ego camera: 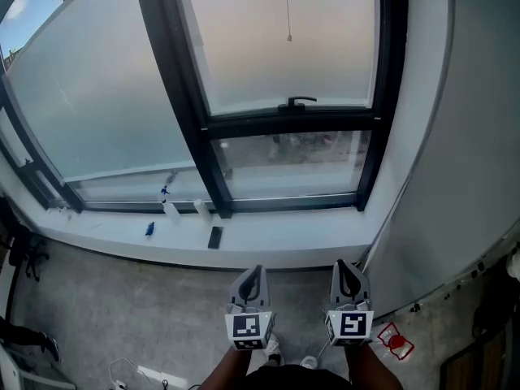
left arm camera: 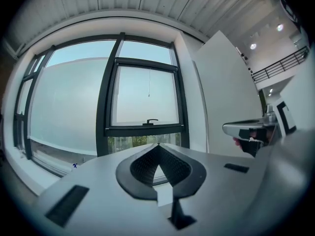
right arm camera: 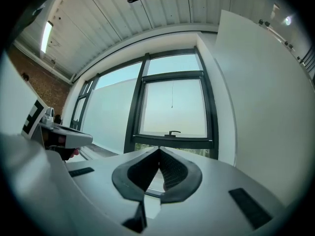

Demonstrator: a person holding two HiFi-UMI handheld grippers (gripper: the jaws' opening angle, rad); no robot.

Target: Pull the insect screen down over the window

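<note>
The window [ego camera: 284,96] has a black frame, and a thin pull cord [ego camera: 288,10] with a small end piece [ego camera: 289,37] hangs down in front of its upper pane. A black handle [ego camera: 297,101] sits on the crossbar below. The cord [left arm camera: 149,82] and the handle [left arm camera: 151,121] also show in the left gripper view; the right gripper view shows the cord [right arm camera: 172,95] too. My left gripper [ego camera: 257,270] and right gripper [ego camera: 348,265] are held side by side low in the head view, well short of the window. Both are shut, with nothing between them.
A white sill [ego camera: 268,238] runs under the window with a small black object [ego camera: 214,237], a blue item [ego camera: 150,229] and small white bottles [ego camera: 201,210]. A white wall [ego camera: 463,153] stands close on the right. The grey floor [ego camera: 122,307] has cables and a red object [ego camera: 396,341].
</note>
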